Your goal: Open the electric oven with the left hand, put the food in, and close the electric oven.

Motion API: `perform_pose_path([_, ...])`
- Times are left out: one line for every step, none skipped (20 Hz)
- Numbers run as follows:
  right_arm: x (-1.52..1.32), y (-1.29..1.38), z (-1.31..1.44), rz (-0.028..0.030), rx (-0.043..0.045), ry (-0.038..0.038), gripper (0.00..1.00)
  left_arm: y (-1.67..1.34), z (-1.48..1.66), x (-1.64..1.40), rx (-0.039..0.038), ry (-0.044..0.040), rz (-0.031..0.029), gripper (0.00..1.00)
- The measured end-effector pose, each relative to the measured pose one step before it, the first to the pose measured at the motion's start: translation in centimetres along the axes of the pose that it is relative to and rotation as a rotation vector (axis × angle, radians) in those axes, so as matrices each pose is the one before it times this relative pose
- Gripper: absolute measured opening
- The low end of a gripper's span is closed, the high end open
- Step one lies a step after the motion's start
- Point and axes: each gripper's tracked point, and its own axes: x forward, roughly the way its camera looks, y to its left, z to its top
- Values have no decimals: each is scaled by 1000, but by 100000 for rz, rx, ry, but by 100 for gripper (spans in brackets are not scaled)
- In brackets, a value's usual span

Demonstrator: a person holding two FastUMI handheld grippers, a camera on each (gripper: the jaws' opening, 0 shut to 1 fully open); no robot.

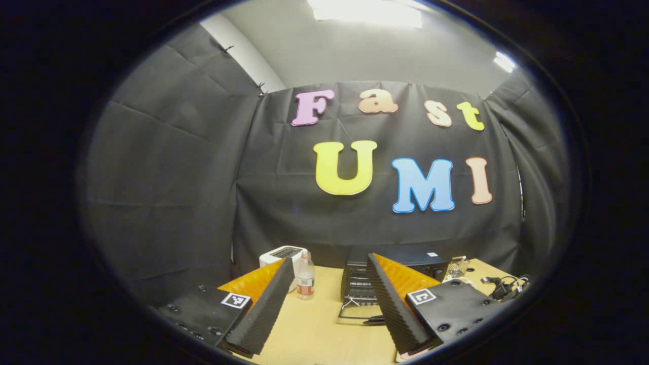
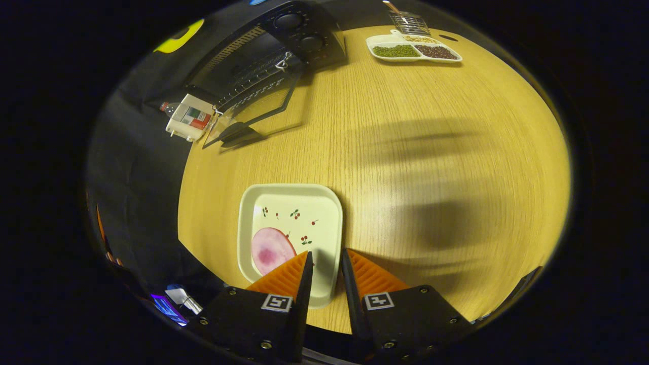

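The right gripper [image 2: 327, 261] hangs over the near edge of a square plate [image 2: 304, 203], its fingers a narrow gap apart and holding nothing. A round pink slice of food [image 2: 271, 249] lies on the plate just left of the fingers. Far ahead to the left, the electric oven [image 2: 263, 66] stands with its glass door dropped open onto the table [image 2: 405, 152]. A divided dish of beans [image 2: 413, 50] sits far ahead. The left gripper [image 1: 329, 261] is spread wide and empty, the oven beyond it, a bottle [image 1: 305, 276] and toaster [image 1: 281, 253] just beyond its left finger.

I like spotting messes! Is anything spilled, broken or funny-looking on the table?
Nothing is spilled or broken. The black electric oven has its glass door hanging open, ready for the round pink slice of food on the square cream plate.
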Motion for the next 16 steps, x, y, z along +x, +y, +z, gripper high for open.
perform_pose_path([56, -23, 104, 1148, -298, 763, 37, -131, -184, 82, -522, 560, -265, 97])
perform_pose_path([-155, -1143, 318, -2495, 1958, -1134, 37, -70, -248, 70, -294, 450, 30, 97])
perform_pose_path([-861, 202, 95, 1047, 4330, 371, 2, -90, -90, 54, -32, 429, -54, 97])
perform_pose_path([1332, -38, -346, 3254, 3605, 209, 2, -157, -146, -93, 399, 286, -71, 97])
perform_pose_path([173, -70, -40, 2283, 3341, -424, 3, -39, 91, -28, 532, -72, -80, 100])
perform_pose_path([-392, 58, 388, 1253, 3853, -1161, 4, -222, 147, 39, 654, -152, -515, 97])
perform_pose_path([-205, 168, -162, 891, 1828, -452, 1, -165, 273, -60, 1000, -426, -263, 97])
perform_pose_path([442, -22, -44, -457, 1282, -1456, 1, 59, 346, 16, 1004, -761, -61, 97])
perform_pose_path([-294, 245, -218, 710, -208, 393, 0, -65, 318, 18, 624, -616, -167, 97])
perform_pose_path([-338, 354, 4, 1238, -46, -549, 0, -120, 191, -68, 305, -554, -257, 97])
perform_pose_path([-161, 240, 13, 823, 357, -218, 1, -24, 248, 39, 178, -473, -141, 97])
perform_pose_path([-232, 475, -24, 1213, 358, -411, 0, 60, 95, 13, 171, -390, 260, 100])
perform_pose_path([-313, 673, 145, 1488, 354, -864, 1, 49, 156, 141, -116, -287, 133, 100])
perform_pose_path([-289, 573, -110, 1602, 586, -339, 0, -106, -127, 87, -325, -99, 9, 100])
perform_pose_path([-54, 922, 1, 1908, 1122, 32, 0, -4, -170, 94, -356, 296, 60, 100])
perform_pose_path([-78, 842, 176, 1658, 1758, -646, 0, 52, -198, 221, -335, 111, -48, 97])
